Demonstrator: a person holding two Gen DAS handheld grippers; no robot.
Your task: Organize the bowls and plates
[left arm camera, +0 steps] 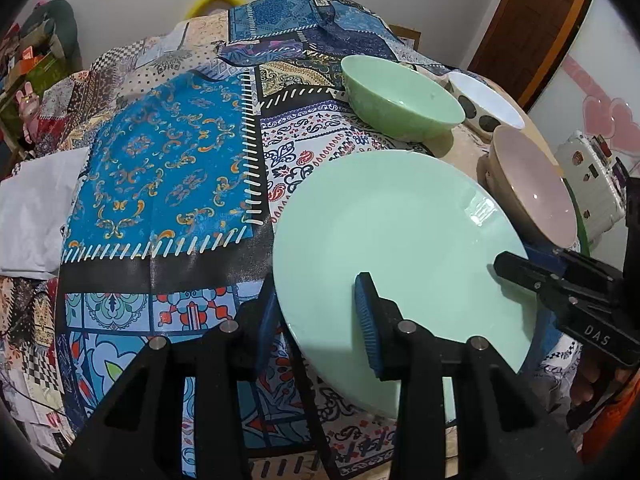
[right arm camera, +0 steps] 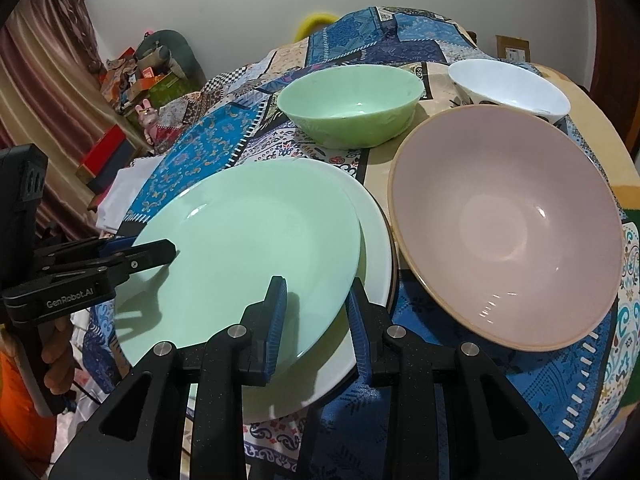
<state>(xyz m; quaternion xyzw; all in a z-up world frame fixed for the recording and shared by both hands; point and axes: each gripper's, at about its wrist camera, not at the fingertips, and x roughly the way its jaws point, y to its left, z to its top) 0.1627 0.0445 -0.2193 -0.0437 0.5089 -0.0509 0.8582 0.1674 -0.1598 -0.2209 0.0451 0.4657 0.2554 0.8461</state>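
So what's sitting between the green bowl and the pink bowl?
Nothing stands there. In the right wrist view only a strip of bare tan tabletop separates the green bowl from the pink bowl; the white spotted bowl sits off behind.

The top plate (right arm camera: 248,240) was mint green; the plate beneath (right arm camera: 376,240) was white. One bowl (right arm camera: 352,108) was pale green, one (right arm camera: 508,224) pink with a tan rim, one (left arm camera: 486,104) white with dark spots. The tablecloth (left arm camera: 168,168) bore blue patchwork paisley. Gripper pads (right arm camera: 276,328) were blue.

Left hand-held gripper (left arm camera: 320,320) straddles the green plate's (left arm camera: 400,232) near rim; right hand-held gripper (left arm camera: 516,270) grips its far edge.
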